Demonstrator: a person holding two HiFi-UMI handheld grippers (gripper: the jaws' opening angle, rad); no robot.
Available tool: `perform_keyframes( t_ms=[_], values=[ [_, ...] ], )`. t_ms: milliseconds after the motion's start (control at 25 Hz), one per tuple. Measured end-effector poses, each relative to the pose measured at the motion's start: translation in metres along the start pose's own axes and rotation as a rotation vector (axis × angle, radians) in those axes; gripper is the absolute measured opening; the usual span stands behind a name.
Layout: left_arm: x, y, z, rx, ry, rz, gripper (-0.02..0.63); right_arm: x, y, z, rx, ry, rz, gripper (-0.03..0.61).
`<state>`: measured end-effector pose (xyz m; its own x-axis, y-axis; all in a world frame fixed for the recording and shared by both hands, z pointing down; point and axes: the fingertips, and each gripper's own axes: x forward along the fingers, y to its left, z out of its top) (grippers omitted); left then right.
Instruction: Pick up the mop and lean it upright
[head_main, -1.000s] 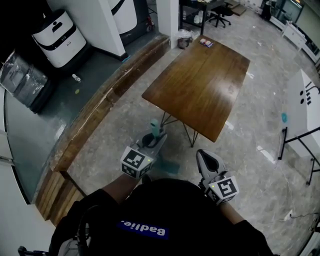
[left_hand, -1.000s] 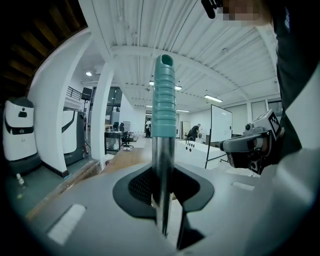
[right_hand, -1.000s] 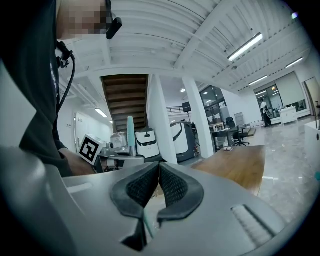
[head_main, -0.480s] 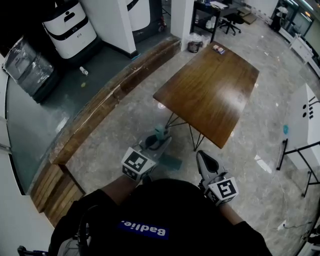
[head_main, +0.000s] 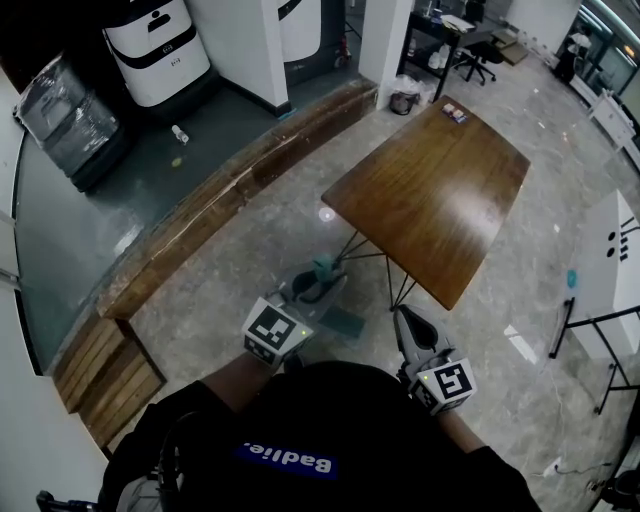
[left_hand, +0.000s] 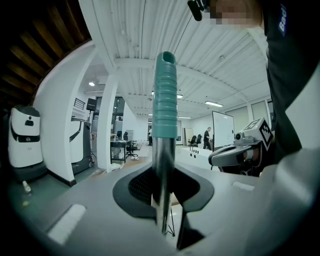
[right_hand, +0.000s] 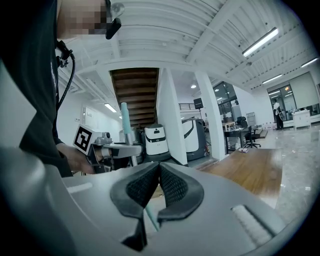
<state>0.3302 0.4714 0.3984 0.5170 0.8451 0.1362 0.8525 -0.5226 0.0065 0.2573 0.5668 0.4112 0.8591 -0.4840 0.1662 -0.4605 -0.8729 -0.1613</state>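
Left gripper (left_hand: 161, 186) clenched on mop (left_hand: 164, 95) shaft, just below teal grip; mop upright, near corner of wooden table (head_main: 440, 190). Right gripper (right_hand: 159, 186) closed, empty. Risks: smooth shaft sliding through pads; mop head snagging table legs.

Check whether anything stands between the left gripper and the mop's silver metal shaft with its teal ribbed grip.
Nothing visible does. The left gripper is already closed on the silver metal shaft, just below the teal ribbed grip, with no other object between the jaws and the shaft.
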Motion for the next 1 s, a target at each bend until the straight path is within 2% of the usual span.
perform_keyframes(
  t_ms=[400,520,840,1000],
  values=[
    [-0.052,0.048,-0.006,-0.052,-0.014,0.100,0.089,0.050,0.029,-0.003,-0.025,0.052,0.068,0.008],
    [-0.074,0.064,-0.006,-0.049,-0.028,0.143,0.089,0.072,0.046,-0.005,-0.055,0.052,0.126,0.008],
    [-0.162,0.117,-0.012,-0.061,-0.033,0.241,0.089,0.152,0.131,0.007,-0.071,0.053,0.254,0.008],
    [-0.210,0.146,-0.018,-0.070,-0.033,0.334,0.089,0.188,0.177,0.010,-0.089,0.060,0.340,0.008]
  ],
)
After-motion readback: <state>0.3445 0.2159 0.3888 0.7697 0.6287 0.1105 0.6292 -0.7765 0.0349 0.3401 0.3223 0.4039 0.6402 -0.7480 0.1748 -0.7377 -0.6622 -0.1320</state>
